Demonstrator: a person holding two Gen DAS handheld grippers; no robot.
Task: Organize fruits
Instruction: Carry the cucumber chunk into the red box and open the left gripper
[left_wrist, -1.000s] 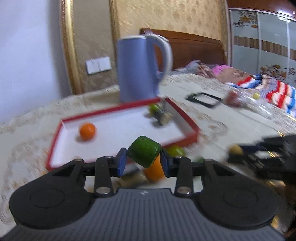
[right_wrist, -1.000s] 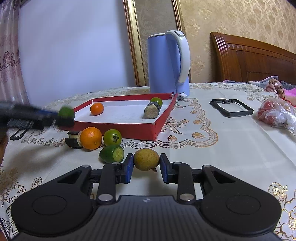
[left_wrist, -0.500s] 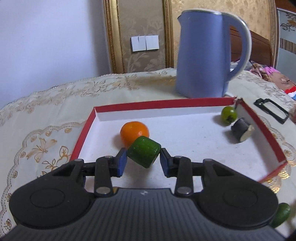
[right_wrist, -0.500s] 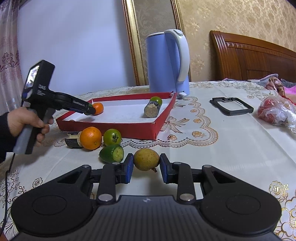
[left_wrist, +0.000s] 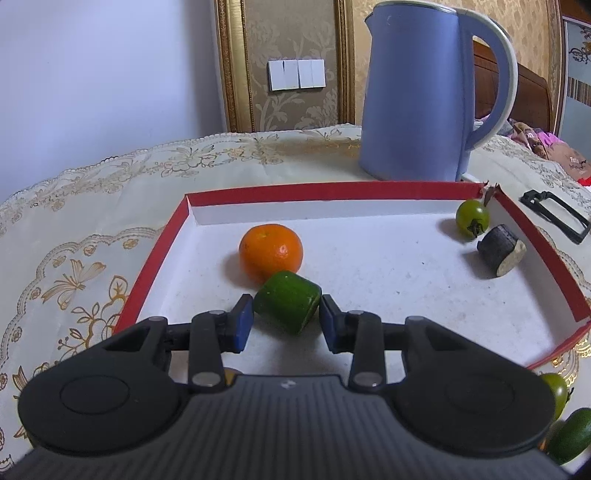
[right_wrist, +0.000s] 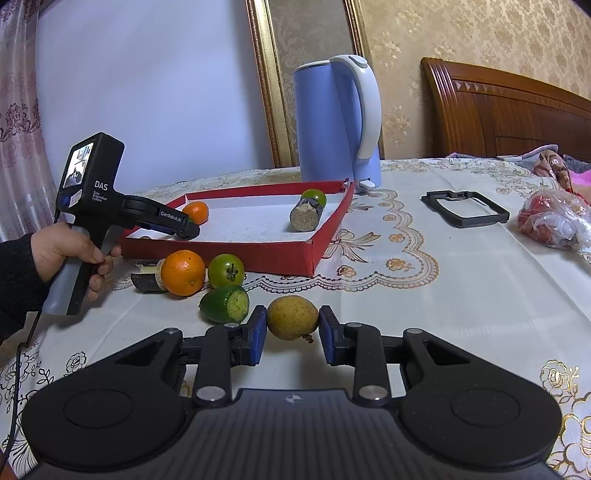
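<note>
A red-walled tray (left_wrist: 332, 192) with a white floor holds an orange (left_wrist: 270, 253), a green tomato (left_wrist: 471, 218) and a dark cut piece (left_wrist: 500, 249). My left gripper (left_wrist: 286, 322) is low over the tray's near left part. Its jaws stand slightly apart around a green cucumber piece (left_wrist: 288, 306), which rests on the tray floor. My right gripper (right_wrist: 293, 334) is open around a yellow-brown fruit (right_wrist: 292, 316) lying on the tablecloth. Another orange (right_wrist: 183, 272), a green tomato (right_wrist: 226, 270), a cut cucumber end (right_wrist: 224, 304) and a dark piece (right_wrist: 146, 280) lie in front of the tray (right_wrist: 221, 251).
A blue kettle (left_wrist: 424, 92) stands just behind the tray. A black frame (right_wrist: 463, 208) and a plastic bag of red items (right_wrist: 550, 219) lie to the right. The left hand and its tool (right_wrist: 92, 206) reach over the tray's left corner.
My left gripper carried the cucumber piece over the tray, lowered it beside the orange, and its jaws have parted a little. The right gripper has not moved.
</note>
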